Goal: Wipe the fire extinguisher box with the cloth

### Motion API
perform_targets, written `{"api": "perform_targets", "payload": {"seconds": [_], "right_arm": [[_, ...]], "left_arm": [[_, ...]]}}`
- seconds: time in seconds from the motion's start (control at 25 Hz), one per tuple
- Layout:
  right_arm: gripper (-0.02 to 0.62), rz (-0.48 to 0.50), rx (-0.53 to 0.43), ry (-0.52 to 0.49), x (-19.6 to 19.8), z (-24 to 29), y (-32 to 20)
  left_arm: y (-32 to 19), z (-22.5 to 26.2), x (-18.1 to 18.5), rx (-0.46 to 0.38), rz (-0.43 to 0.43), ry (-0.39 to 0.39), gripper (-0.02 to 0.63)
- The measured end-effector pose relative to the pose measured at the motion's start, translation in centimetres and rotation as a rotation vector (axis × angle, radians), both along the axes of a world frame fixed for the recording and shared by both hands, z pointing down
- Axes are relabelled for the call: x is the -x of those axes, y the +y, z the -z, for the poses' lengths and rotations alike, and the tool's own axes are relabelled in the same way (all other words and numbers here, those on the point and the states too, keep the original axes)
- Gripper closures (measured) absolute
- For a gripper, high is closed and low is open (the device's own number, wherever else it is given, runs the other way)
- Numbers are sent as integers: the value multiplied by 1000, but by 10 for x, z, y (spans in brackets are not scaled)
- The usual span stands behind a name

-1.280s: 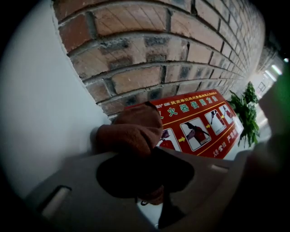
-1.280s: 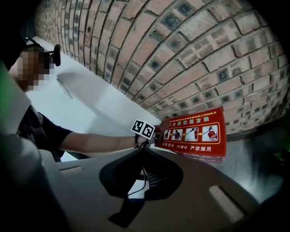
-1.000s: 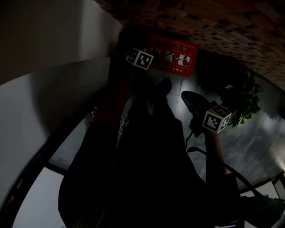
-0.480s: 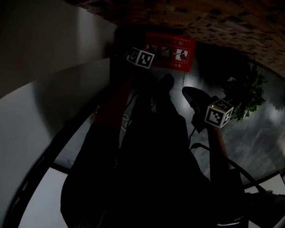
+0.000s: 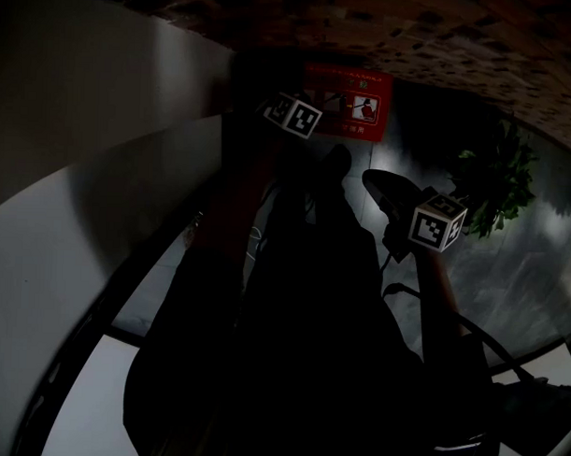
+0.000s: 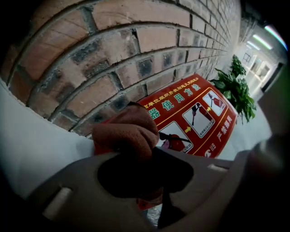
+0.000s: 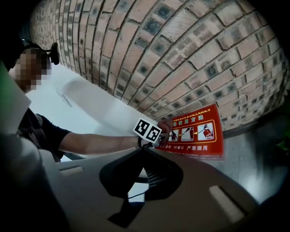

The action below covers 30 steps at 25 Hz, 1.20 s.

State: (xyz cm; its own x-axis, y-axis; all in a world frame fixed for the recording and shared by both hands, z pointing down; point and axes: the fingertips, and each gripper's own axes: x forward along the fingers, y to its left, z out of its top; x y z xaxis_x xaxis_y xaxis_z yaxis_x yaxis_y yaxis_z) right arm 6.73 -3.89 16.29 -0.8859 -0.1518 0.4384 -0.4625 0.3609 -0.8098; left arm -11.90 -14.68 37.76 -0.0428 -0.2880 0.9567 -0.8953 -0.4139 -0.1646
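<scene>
Here, my left gripper point(image 6: 136, 152) clamps the brown cloth point(image 6: 124, 133) against the left end of the red fire extinguisher box point(image 6: 199, 113) below the brick wall point(image 6: 136, 45), my right gripper point(image 7: 144, 152) nearer, jaws together, empty.

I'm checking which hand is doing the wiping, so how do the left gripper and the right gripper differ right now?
The left gripper is shut on an orange-brown cloth; the right gripper is shut on nothing.
The left gripper is up at the red fire extinguisher box, with the cloth against its front; the right gripper hangs well back from the box.
Both carry a cube with square markers.
</scene>
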Motion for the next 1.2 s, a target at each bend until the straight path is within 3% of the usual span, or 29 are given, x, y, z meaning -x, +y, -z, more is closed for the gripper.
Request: {"api": "perform_targets", "payload": {"seconds": [0.32,0.72,1.2], "right_arm": [[595,-15,-1,-12,-2,3,-1],[595,-23,8,-7,-12,-2,1],[595,-77,2,11,-49,-7,-11]], "left_arm": [[-2,-1,-20,31,-61,-1,509],[-13,0,-85,28,-192,49,508],[-24,0,-135,30,-250,73,508]]}}
